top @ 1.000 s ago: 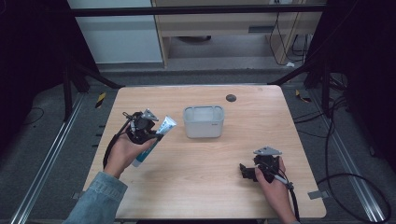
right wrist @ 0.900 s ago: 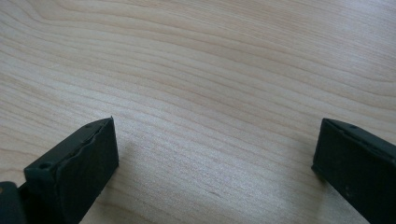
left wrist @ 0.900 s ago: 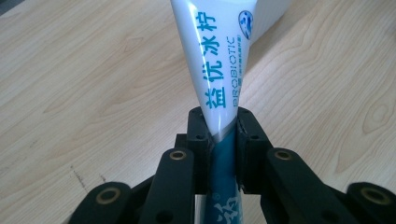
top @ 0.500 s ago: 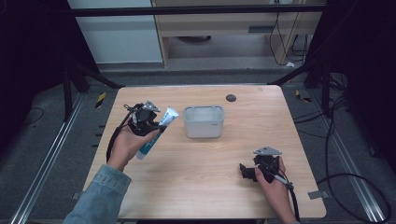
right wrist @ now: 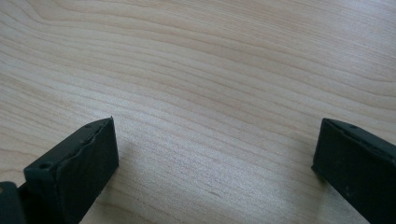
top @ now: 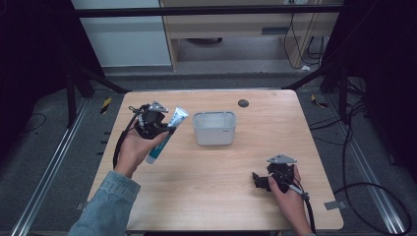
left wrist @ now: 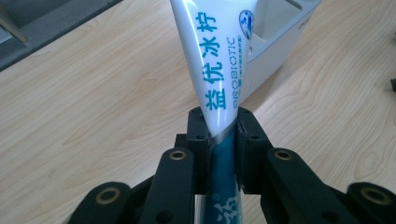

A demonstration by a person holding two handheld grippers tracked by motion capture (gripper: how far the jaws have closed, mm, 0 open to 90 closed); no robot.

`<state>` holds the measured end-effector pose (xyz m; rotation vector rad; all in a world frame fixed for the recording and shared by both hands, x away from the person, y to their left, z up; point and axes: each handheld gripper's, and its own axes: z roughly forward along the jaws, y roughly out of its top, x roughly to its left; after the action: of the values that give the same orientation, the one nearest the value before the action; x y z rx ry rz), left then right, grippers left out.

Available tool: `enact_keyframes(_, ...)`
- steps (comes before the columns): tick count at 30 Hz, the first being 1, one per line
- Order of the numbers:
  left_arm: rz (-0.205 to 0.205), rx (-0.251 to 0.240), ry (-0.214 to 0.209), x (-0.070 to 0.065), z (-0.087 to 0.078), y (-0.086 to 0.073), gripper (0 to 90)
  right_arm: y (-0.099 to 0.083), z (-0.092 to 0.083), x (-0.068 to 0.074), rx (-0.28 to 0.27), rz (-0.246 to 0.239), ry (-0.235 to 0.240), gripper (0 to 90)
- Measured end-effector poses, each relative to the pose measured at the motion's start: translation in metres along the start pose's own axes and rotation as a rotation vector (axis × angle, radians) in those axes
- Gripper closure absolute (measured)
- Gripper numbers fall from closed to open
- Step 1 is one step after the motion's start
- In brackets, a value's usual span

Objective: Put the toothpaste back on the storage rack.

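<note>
Lifted slightly, left tool (top: pixel 164 129) clamps the toothpaste tube (top: pixel 168 132); right tool (top: pixel 259 181) rests wide open, empty.

Toothpaste tube (left wrist: pixel 219 70), white and teal: teal Chinese characters "益优冰柠" run lengthwise, with "PROBIOTIC" in small capitals beside them; finer print underneath is too small to read.

glossy plastic tube (left wrist: pixel 219 70), matt wood table (top: pixel 206 196)

Tub (top: pixel 214 128) set at table (top: pixel 206 196) centre, slightly toward 12 o'clock. Tube (top: pixel 167 135) held at tub's 9 o'clock, just beside. Small disc (top: pixel 243 103) placed at tub's 1 o'clock. Right gripper (top: pixel 260 181) rested at tub's 5 o'clock, well apart.
</note>
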<state>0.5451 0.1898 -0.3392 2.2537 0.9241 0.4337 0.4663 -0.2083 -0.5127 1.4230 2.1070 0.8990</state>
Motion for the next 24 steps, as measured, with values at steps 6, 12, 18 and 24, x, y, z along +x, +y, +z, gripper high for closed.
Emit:
enact_keyframes(6, 0.016, -0.017, -0.001, -0.005, -0.003, 0.009, 78.1, 0.000, 0.000, 0.000, -0.002, 0.005, 0.002, 0.3)
enact_keyframes(12, 0.020, -0.041, 0.008, -0.010, -0.006, 0.020, 78.1, 0.000, 0.000, 0.000, -0.001, 0.004, 0.001, 0.3)
enact_keyframes(18, 0.031, -0.060, 0.005, -0.016, -0.008, 0.028, 78.1, 0.000, 0.000, 0.000, -0.001, 0.004, 0.002, 0.3)
enact_keyframes(24, 0.033, -0.068, 0.000, -0.018, -0.008, 0.034, 78.0, 0.000, 0.000, 0.000, -0.001, 0.005, 0.001, 0.3)
